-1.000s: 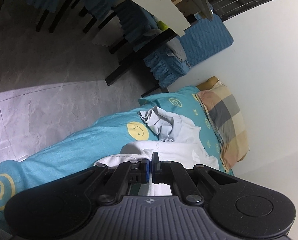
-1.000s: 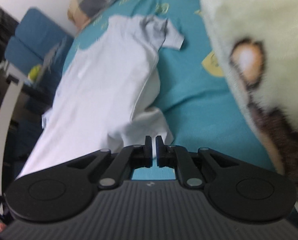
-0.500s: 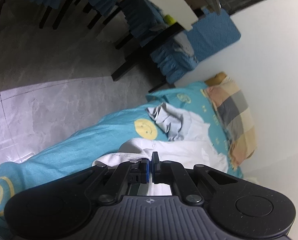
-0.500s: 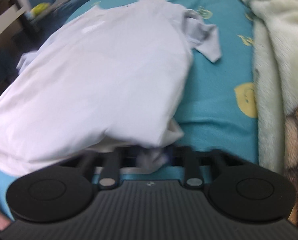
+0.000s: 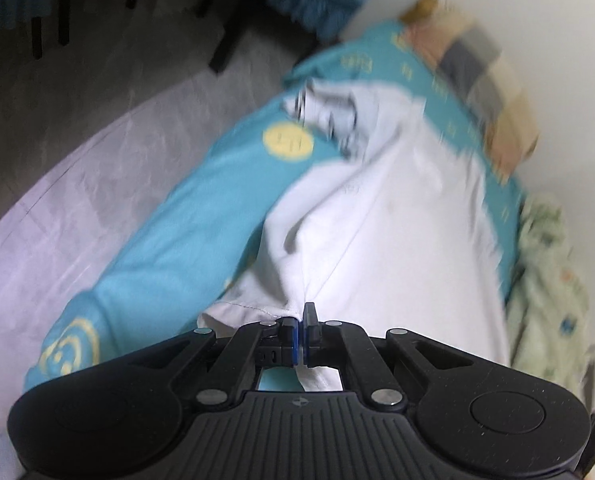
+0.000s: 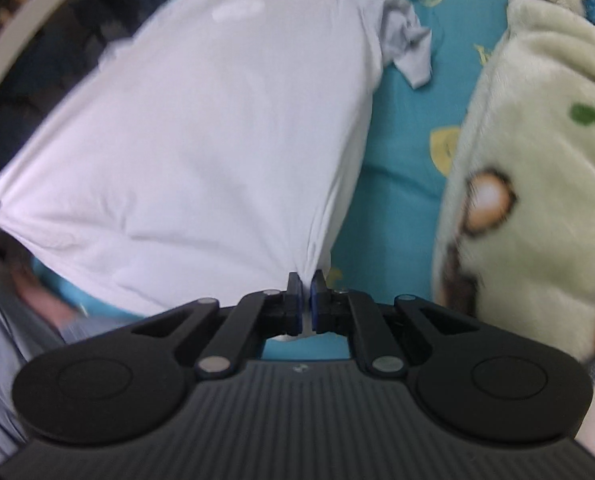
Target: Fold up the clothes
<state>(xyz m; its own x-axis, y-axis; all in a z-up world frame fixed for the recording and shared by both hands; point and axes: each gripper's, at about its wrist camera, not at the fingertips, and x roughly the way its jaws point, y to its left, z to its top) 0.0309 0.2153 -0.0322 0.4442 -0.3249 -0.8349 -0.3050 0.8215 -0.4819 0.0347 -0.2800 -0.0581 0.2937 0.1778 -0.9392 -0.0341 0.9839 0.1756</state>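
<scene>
Both claws, left claw (image 5: 300,326) and right claw (image 6: 305,300), clamped on white T-shirt (image 6: 217,140) hem corners; long axis runs away, collar far.

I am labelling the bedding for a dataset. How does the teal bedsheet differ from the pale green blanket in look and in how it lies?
The teal bedsheet is smooth and flat, with yellow smiley faces; the pale green blanket looks fluffy and lies bunched up, with brown and green figures. The white T-shirt lies on the bedsheet; it does not touch the blanket. Both are printed bedding on the same bed.
</scene>
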